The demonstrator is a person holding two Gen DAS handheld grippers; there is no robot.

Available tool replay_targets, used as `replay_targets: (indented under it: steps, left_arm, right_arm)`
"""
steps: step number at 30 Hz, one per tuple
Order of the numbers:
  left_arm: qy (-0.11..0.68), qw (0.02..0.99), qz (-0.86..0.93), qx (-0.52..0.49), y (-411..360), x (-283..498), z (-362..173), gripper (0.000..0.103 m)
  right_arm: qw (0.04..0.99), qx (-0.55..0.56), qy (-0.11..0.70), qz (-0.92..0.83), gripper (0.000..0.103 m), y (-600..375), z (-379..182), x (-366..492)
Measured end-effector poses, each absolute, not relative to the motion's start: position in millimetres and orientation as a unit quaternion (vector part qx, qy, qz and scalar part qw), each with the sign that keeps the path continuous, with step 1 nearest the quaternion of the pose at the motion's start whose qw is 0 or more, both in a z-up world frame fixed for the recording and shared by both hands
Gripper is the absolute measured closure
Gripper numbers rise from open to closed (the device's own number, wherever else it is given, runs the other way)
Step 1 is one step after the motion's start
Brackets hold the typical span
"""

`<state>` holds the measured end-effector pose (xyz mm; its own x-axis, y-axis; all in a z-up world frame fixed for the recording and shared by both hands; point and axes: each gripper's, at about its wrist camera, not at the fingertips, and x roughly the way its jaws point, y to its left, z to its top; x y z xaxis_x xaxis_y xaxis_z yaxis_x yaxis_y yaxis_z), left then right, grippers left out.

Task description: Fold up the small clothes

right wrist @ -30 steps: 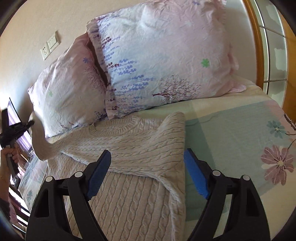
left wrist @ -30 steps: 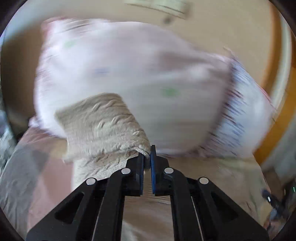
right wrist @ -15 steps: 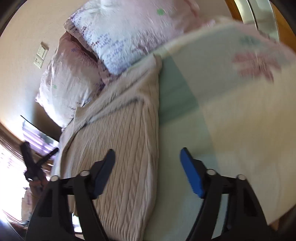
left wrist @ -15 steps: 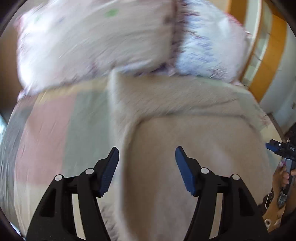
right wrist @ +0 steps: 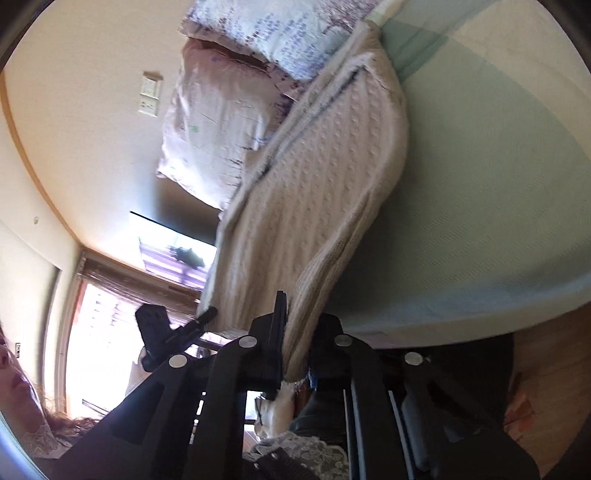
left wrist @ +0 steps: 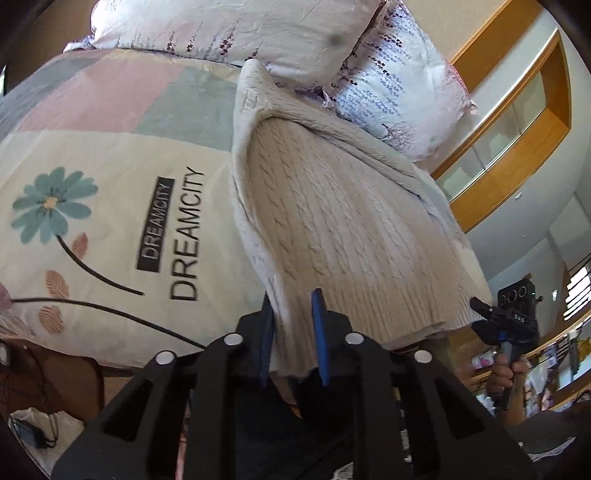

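I've got one bed (left wrist: 103, 155) filling both views, its cover (right wrist: 498, 192) printed with a teal flower (left wrist: 51, 205) and the word DREAMCITY (left wrist: 186, 232) twice, once plain and once in a black box. Two pillows (left wrist: 258, 26) lean at the head end, one pinkish, one with blue sprigs (left wrist: 402, 85).

One sweater (left wrist: 343, 229), cream cable-knit, lies flat on the bed. Its long axis runs from the pillows down to me, neck end up against the pillows, ribbed hem at the near edge of the mattress. The sleeves are folded in across the body, so I'm looking at a long narrow panel.

Two grippers, both at the hem. My left gripper (left wrist: 291, 332) has its blue pads (left wrist: 318, 325) drawn in most of the way, with one hem corner sitting between them; I can see knit between the pads, though I cannot tell how firmly it's pinched. My right gripper (right wrist: 295, 343) is at the other hem corner, jaws narrowed with the knit edge caught between them and lifted slightly off the mattress.

From the left camera I spot the right gripper (left wrist: 506, 317) at the far hem corner. Smallest: one wall socket plate (right wrist: 149, 94) beside the pillows.
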<state>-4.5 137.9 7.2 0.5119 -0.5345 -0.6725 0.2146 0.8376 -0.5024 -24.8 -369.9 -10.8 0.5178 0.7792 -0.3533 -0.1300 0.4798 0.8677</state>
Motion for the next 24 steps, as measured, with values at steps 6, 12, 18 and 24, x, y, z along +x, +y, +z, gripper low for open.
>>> replay_targets:
  steps: [6, 12, 18, 24]
  left_arm:
    - [0.393, 0.871, -0.241, -0.171, 134, 41, 54, 0.096]
    - [0.309, 0.928, -0.177, -0.113, 131, 170, 125, 0.097]
    - [0.355, 0.92, -0.132, -0.096, 99, 297, 95, 0.096]
    - [0.374, 0.908, -0.126, -0.144, 125, 301, 69, 0.028]
  right_arm:
    - [0.791, 0.432, 0.275, 0.336, 0.094, -378, 48, 14]
    - [0.812, 0.464, 0.197, 0.296, 0.094, -402, 91, 127]
    - [0.821, 0.48, 0.255, 0.176, 0.091, -407, 57, 252]
    - [0.837, 0.431, 0.3, 0.152, 0.007, -410, 37, 271]
